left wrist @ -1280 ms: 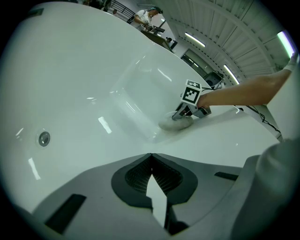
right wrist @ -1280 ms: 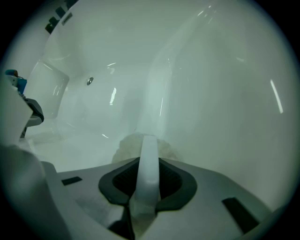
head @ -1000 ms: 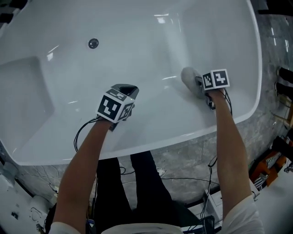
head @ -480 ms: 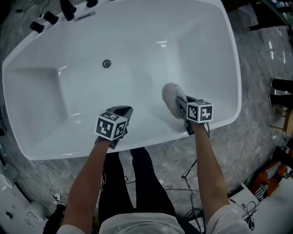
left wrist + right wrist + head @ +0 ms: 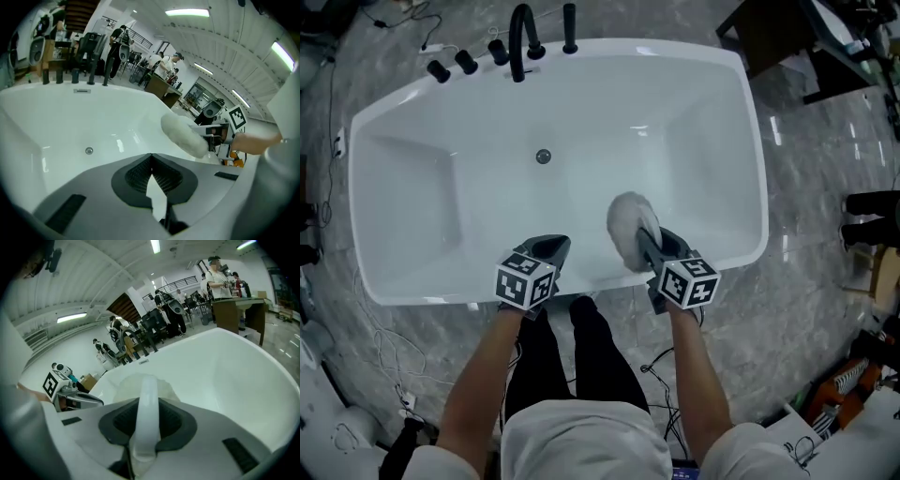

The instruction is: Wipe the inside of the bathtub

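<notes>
No legible text or numbers; the left hand-held gripper (image 5: 549, 246) and right hand-held gripper (image 5: 652, 242) bear only black-and-white square markers

I'm working in an open lab hall: strip lights (image 5: 187, 12), desks (image 5: 234, 310), people (image 5: 115, 49) — cables (image 5: 382, 359) trailing round a freestanding bathtub (image 5: 756, 159).

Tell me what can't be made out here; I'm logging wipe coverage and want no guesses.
1. Whether the wiping pad touches the bathtub: in head view the pad hides its own underside; in right gripper view the right gripper blocks it.
2. Near tub wall: head view, partly hidden under the left gripper.
3. Streaks or wetness: too faint, any view.
</notes>
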`<state>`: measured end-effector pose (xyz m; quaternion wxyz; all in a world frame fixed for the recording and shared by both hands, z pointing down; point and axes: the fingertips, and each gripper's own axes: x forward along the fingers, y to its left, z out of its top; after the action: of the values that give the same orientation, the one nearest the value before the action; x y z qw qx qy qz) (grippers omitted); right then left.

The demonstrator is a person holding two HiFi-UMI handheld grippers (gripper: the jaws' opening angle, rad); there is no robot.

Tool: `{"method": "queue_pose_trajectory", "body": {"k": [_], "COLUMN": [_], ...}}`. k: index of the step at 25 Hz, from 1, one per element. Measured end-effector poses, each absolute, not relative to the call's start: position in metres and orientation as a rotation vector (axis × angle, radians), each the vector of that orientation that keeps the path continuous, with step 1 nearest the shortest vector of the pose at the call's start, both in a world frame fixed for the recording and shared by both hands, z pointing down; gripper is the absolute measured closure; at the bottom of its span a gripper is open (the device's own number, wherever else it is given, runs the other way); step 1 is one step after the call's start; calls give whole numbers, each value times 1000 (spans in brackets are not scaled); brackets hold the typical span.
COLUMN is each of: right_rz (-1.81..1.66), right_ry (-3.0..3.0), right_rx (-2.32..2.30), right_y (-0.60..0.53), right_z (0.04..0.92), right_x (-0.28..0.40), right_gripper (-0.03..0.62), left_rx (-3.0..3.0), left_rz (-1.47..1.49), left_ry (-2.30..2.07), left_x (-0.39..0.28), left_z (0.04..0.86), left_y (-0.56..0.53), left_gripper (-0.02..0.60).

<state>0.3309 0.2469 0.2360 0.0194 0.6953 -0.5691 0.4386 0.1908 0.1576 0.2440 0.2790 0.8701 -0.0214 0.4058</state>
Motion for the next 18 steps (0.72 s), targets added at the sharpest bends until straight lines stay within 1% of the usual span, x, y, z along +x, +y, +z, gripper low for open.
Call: {"method": "queue_pose_trajectory", "body": {"k": [10,18], "right_rz": [1114,1038], "right_ry": [-1975,-2058], "right_rx": [2163,2159], "right_y": [244,250], "right_z": [99,39], "right_x": [286,243], "right_gripper": [499,499], "left_rx": [2442,2507], "left_rz": [884,763], "left_ry": [-230,-338], "left_x": [131,76], "left_z": [113,44], "left_y": [163,162], "left_gripper": [569,569]}}
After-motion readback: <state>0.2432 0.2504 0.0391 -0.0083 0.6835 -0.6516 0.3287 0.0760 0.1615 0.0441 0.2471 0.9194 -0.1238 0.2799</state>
